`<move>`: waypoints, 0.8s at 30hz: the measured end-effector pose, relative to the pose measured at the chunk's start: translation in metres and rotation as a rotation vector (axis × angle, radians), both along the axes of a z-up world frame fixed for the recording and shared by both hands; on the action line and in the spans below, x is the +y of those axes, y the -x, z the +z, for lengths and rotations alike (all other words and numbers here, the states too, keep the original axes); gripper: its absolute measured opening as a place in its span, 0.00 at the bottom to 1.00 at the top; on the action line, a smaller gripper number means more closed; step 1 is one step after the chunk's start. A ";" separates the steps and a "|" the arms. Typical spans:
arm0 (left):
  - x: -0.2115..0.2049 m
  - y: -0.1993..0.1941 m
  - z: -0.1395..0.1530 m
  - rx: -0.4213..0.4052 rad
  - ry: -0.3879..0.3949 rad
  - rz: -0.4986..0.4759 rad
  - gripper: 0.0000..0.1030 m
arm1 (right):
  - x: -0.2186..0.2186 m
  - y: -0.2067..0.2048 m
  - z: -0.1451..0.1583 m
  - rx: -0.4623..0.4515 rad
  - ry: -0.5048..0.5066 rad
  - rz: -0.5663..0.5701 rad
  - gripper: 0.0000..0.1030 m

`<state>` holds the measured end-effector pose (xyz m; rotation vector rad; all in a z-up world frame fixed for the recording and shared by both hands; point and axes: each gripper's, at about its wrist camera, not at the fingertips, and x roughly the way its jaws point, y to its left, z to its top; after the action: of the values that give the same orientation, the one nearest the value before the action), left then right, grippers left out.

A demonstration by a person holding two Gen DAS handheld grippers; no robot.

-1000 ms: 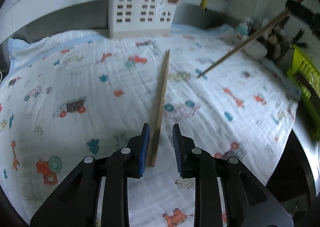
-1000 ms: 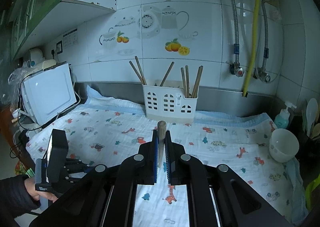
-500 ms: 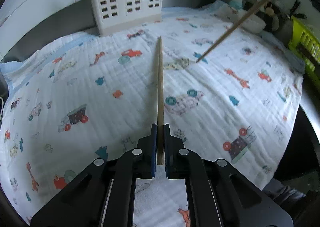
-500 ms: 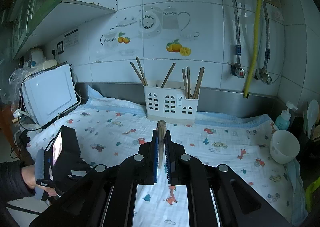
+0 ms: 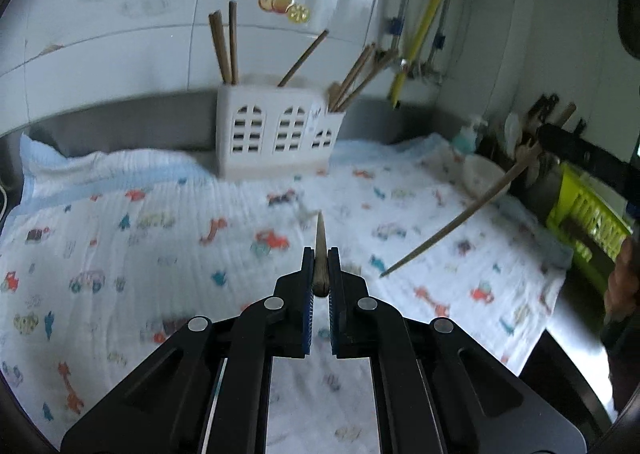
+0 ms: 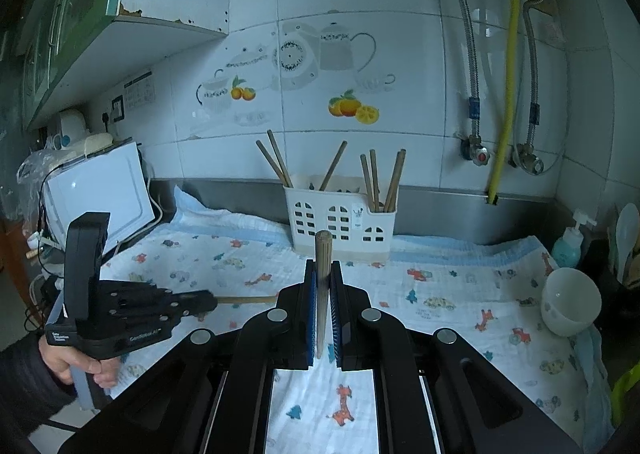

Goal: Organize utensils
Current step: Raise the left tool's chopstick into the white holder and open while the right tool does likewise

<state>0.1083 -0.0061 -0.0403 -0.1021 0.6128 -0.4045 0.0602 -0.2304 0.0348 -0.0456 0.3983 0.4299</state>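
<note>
Left gripper (image 5: 320, 274) pinches a chopstick (image 5: 319, 250) above the printed cloth (image 5: 160, 221), pointing toward the white utensil holder (image 5: 280, 133) at the back wall. Right gripper (image 6: 322, 294) clamps its own chopstick (image 6: 322, 274) upright, open cloth between it and the holder.

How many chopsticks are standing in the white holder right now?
6: two in the left compartment of the holder, one in the middle, three on the right. Shorter ones inside may be hidden.

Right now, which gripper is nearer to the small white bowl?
Right. The right gripper hangs above the cloth's middle, the bowl to its right; the left gripper is over the far left side.
</note>
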 end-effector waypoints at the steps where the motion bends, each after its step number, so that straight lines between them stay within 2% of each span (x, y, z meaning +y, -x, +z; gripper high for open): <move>1: 0.000 -0.002 0.001 -0.008 0.004 0.000 0.04 | 0.001 -0.001 0.002 -0.005 0.001 0.002 0.06; 6: -0.003 -0.016 0.008 -0.019 0.015 0.003 0.04 | 0.006 -0.012 0.016 -0.021 0.014 0.018 0.06; 12: 0.006 -0.026 0.033 -0.064 0.033 -0.002 0.04 | 0.007 -0.036 0.042 -0.036 0.011 0.043 0.06; 24: 0.011 -0.077 0.090 -0.134 -0.025 -0.008 0.04 | 0.027 -0.104 0.111 -0.130 0.022 0.055 0.06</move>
<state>0.1852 0.0048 0.0498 -0.0482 0.4864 -0.4076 0.1646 -0.2033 0.1460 -0.1056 0.2747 0.4744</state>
